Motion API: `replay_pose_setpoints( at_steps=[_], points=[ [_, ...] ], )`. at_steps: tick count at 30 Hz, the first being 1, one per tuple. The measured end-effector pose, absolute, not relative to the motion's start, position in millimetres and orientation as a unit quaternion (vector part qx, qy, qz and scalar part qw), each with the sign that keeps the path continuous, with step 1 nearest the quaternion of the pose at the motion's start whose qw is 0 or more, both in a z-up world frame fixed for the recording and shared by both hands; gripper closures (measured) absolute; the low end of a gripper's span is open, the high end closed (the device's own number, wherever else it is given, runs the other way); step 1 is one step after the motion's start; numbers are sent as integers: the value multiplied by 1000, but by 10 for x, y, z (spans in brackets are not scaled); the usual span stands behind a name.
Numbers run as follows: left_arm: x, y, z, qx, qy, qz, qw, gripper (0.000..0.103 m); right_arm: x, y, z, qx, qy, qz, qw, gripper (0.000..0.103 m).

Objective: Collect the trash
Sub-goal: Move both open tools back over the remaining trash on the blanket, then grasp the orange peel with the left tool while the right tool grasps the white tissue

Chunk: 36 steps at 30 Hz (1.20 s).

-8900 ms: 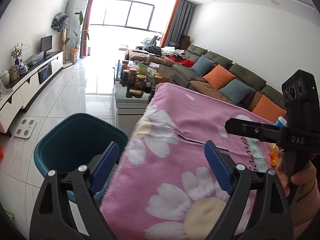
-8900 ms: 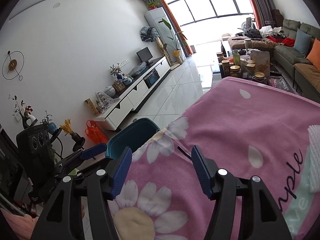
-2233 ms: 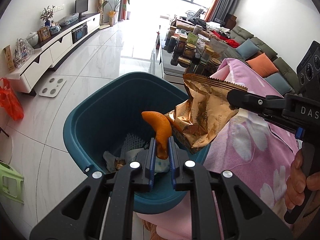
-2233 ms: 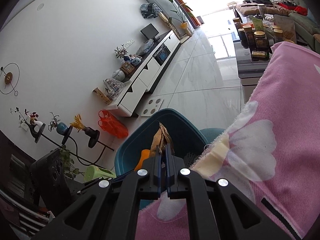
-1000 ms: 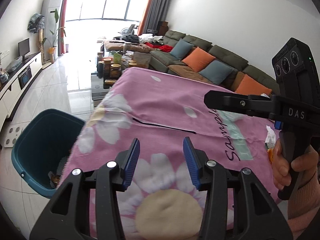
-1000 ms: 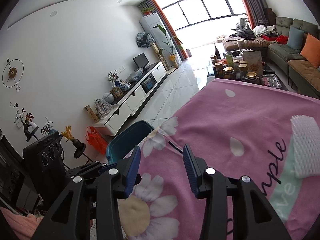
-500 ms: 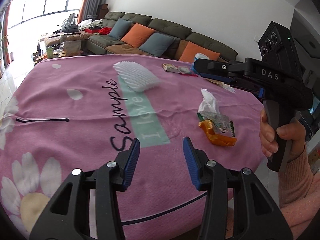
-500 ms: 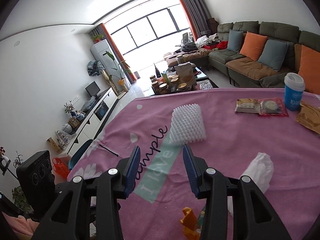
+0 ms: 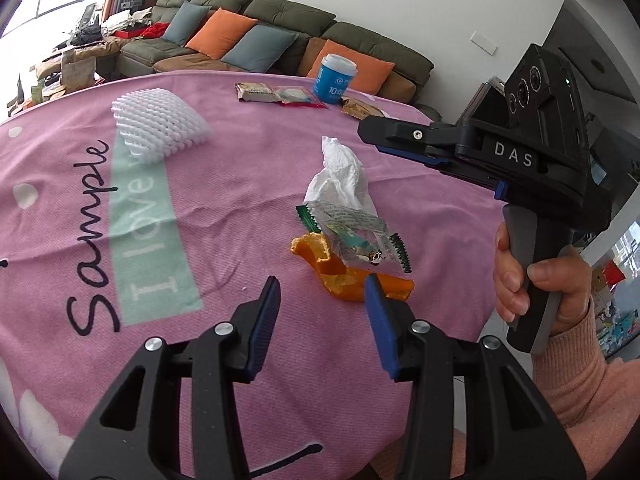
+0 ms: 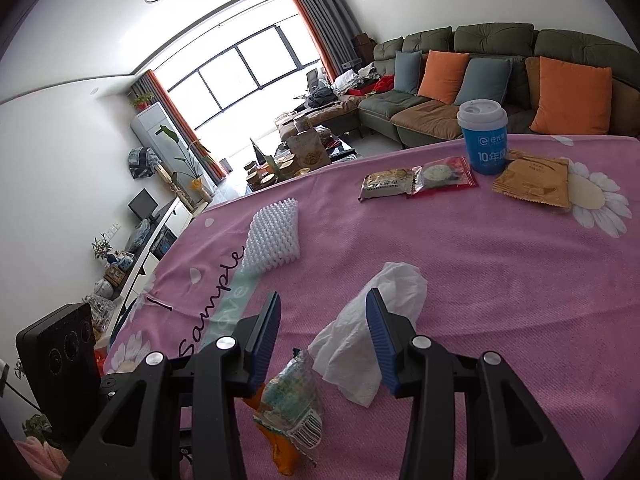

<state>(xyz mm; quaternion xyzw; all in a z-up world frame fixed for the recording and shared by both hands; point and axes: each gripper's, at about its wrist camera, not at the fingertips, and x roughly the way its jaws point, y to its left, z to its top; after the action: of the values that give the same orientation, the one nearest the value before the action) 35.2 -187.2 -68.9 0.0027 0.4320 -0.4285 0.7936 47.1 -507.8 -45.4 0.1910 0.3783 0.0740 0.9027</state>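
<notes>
- Both grippers have swung away from the teal bin beside the table's edge, where an orange peel and a gold wrapper were dropped a moment ago, and now face the litter left on the pink cloth (image 9: 224,184).
- The left gripper (image 9: 322,316) has its jaws spread, having just closed a touch, with nothing between them; it hangs just short of the orange peel (image 9: 352,280), one blue pad overlapping the peel's near end in the left wrist view.
- The right gripper (image 10: 322,338) is likewise spread and empty, poised over the crumpled white tissue (image 10: 372,332); I cannot tell whether a pad touches it.
- The remaining trash: peel, clear snack wrapper (image 9: 356,236) lying on it, and tissue form one cluster near the cloth's near right edge.
- Farther in, the white foam net (image 9: 160,128) sits by the printed green stripe, well apart from the cluster.
- By the far edge lie two sealed snack packets (image 10: 416,180), a gold wrapper (image 10: 532,186) and a blue paper cup (image 10: 484,140), standing upright.
- In my judgement the bin trip is finished and a fresh pair of picks is starting: peel for the left, tissue for the right.
- The clear wrapper resting on the peel may slide off, or come along, when the peel lifts.
</notes>
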Motion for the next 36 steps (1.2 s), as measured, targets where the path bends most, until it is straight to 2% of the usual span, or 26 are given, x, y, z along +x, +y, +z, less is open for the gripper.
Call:
replay_pose_setpoints(
  at_steps=[4,9,11,19,28,36],
  points=[
    [440,-1967,-756,-4,447,-425,787,62,457,-5181,-571,204,389,62,896,61],
    [479,-2034,-806,-1,453,-425,784,77,489,-5197,-696,214,404,62,888,61],
    [497,-2030,-817,-7,456,-428,780,87,511,-5169,-729,212,409,63,886,61],
    [481,-2000,-790,-10,446,-432,784,95,557,-5133,-832,210,420,59,881,62],
    [404,-1875,-737,-11,435,-430,791,97,569,-5153,-841,214,418,62,881,88],
    [418,-1672,-666,-21,424,-415,804,98,546,-5087,-714,205,398,72,891,93]
  ],
)
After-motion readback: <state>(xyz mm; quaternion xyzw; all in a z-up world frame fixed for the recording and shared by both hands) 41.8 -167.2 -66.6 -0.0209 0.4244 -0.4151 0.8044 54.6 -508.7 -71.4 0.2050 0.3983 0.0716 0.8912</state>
